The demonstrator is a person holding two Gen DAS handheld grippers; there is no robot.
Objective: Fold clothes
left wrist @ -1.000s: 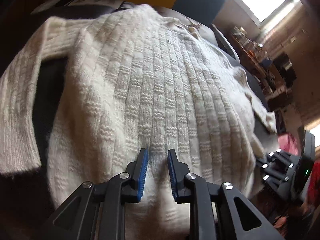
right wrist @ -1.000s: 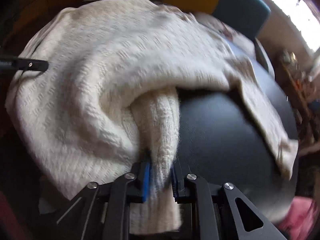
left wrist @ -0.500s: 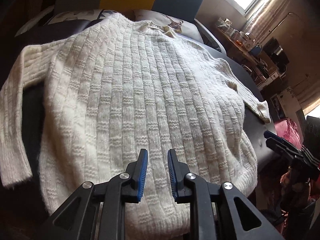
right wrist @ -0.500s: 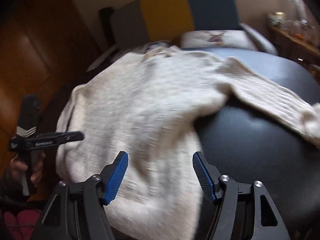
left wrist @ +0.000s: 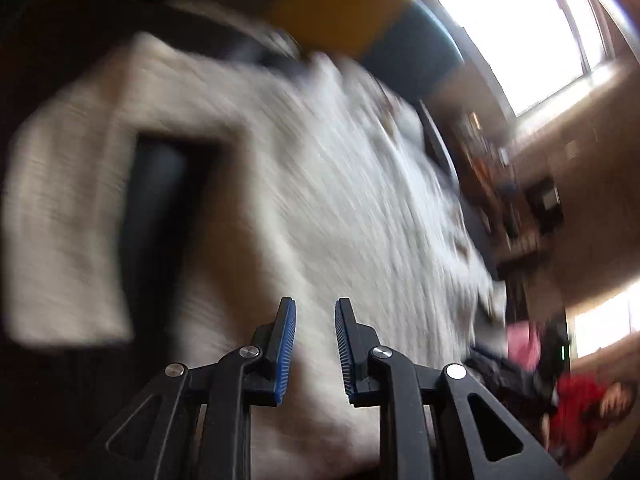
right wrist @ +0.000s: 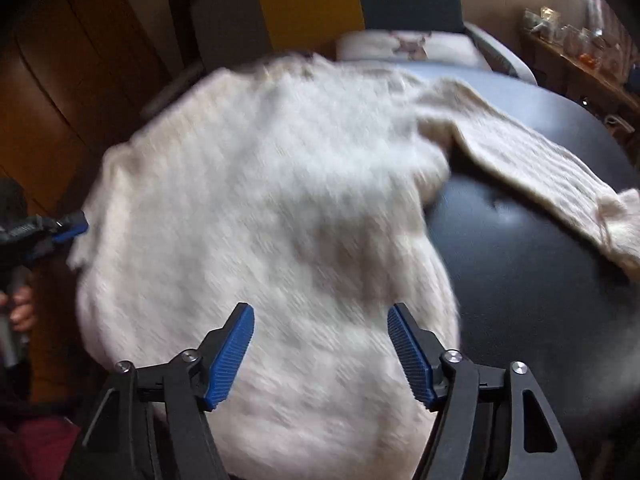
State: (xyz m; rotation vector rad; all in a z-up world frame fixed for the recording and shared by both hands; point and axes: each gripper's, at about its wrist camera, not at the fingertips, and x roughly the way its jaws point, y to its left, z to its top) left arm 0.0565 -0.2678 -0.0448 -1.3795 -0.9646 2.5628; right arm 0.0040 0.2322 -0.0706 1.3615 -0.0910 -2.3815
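A cream knitted sweater (left wrist: 320,200) (right wrist: 260,200) lies spread on a dark round table (right wrist: 540,280). One sleeve (right wrist: 540,172) stretches out to the right; the other sleeve (left wrist: 60,220) hangs down at the left. My left gripper (left wrist: 315,348) hovers over the sweater's lower left part, its blue pads a narrow gap apart with nothing between them. The right wrist view shows it (right wrist: 68,226) at the sweater's left edge, held by a hand (right wrist: 20,312). My right gripper (right wrist: 320,352) stands wide open above the sweater's lower body, holding nothing. Both views are motion-blurred.
A yellow and teal chair back (right wrist: 312,0) and a pale pillow (right wrist: 404,46) stand behind the table. A shelf with jars (right wrist: 580,44) runs along the right wall. A bright window (left wrist: 512,28) is at the upper right. Red clothing (left wrist: 576,408) shows at the lower right.
My right gripper let go of the sleeve fold and opened wide, then stayed over the sweater's body. My left gripper swung left, its narrow gap unchanged.
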